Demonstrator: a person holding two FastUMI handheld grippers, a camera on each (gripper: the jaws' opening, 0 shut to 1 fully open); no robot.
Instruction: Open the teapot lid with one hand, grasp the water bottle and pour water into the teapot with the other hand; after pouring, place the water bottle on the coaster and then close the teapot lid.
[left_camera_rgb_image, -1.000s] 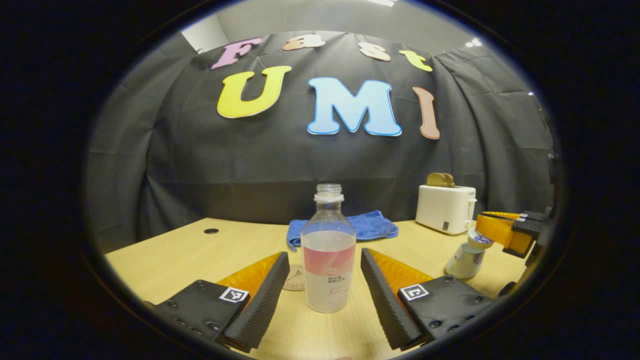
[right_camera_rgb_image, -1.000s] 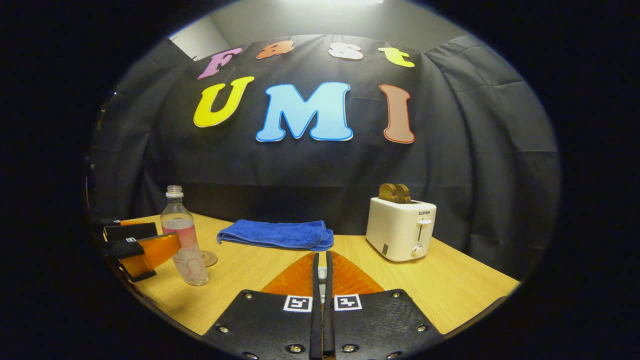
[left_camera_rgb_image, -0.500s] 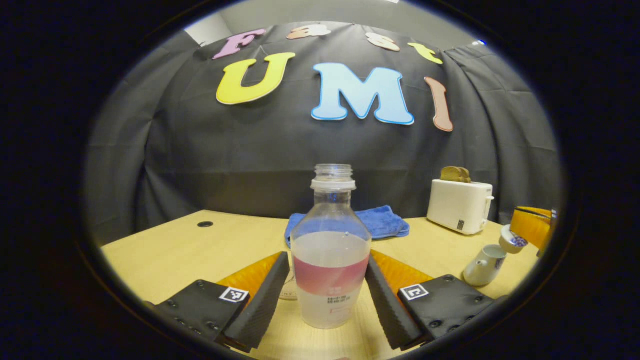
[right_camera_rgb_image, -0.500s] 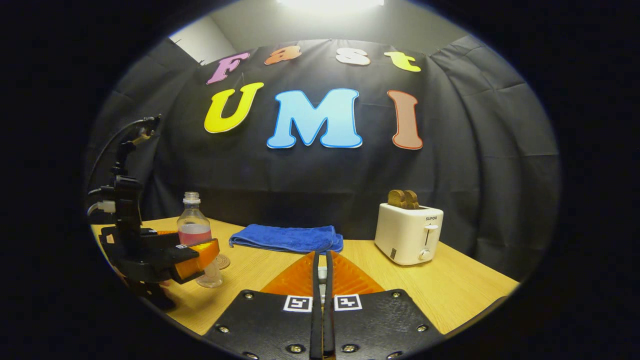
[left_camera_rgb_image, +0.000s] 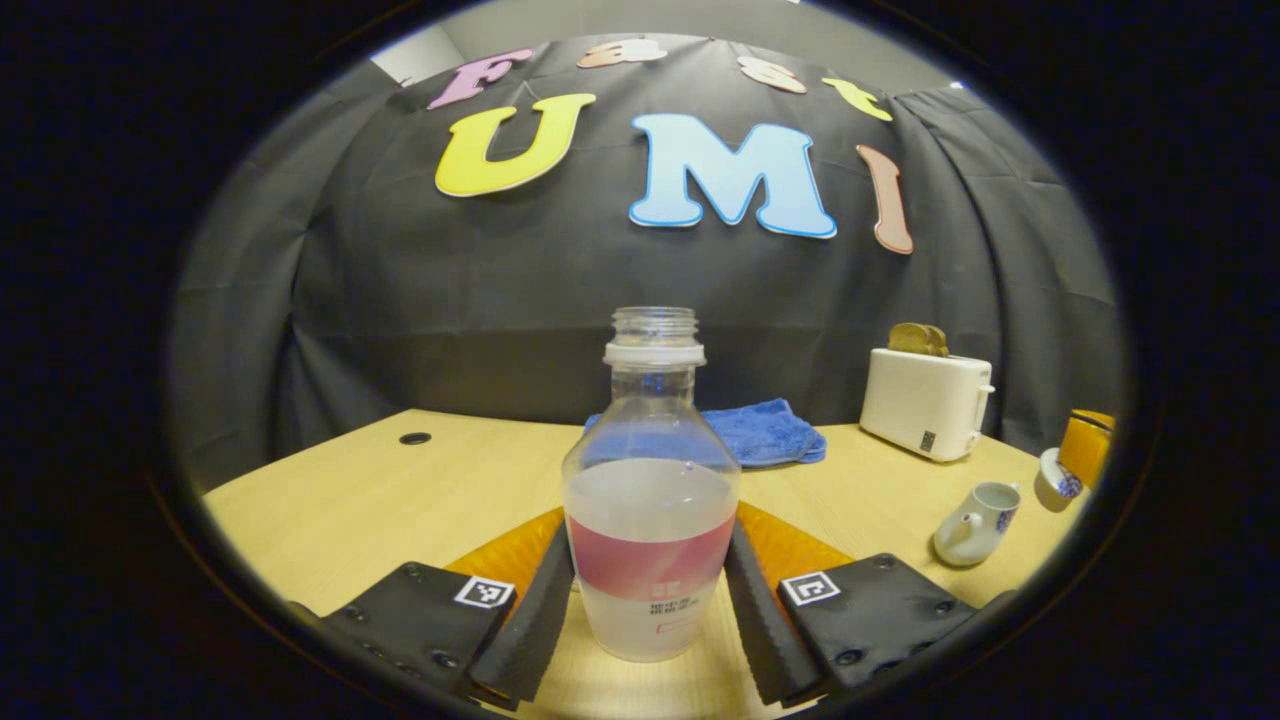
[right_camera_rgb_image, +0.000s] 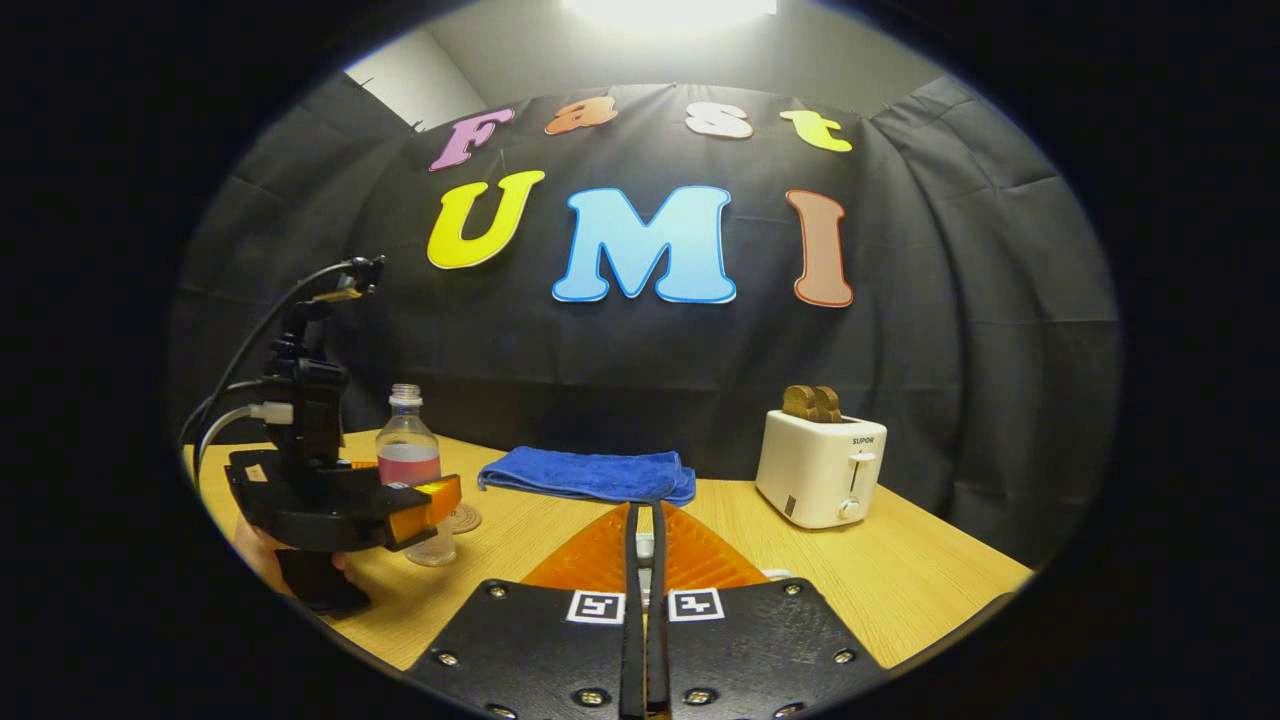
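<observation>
The left gripper (left_camera_rgb_image: 650, 590) has its fingers (left_camera_rgb_image: 535, 625) closed against both sides of the water bottle (left_camera_rgb_image: 650, 520), which stands upright on the tabletop (left_camera_rgb_image: 400, 490), part full and uncapped. The right gripper (right_camera_rgb_image: 645, 545) has its fingers pressed nearly together on a small white object, judged to be the lid (left_camera_rgb_image: 1056, 480), held clear of the open teapot (left_camera_rgb_image: 975, 508). Lid removal and the bottle grasp are judged complete. Remaining: lift, pour, set the bottle on the coaster (right_camera_rgb_image: 463, 519), refit the lid.
</observation>
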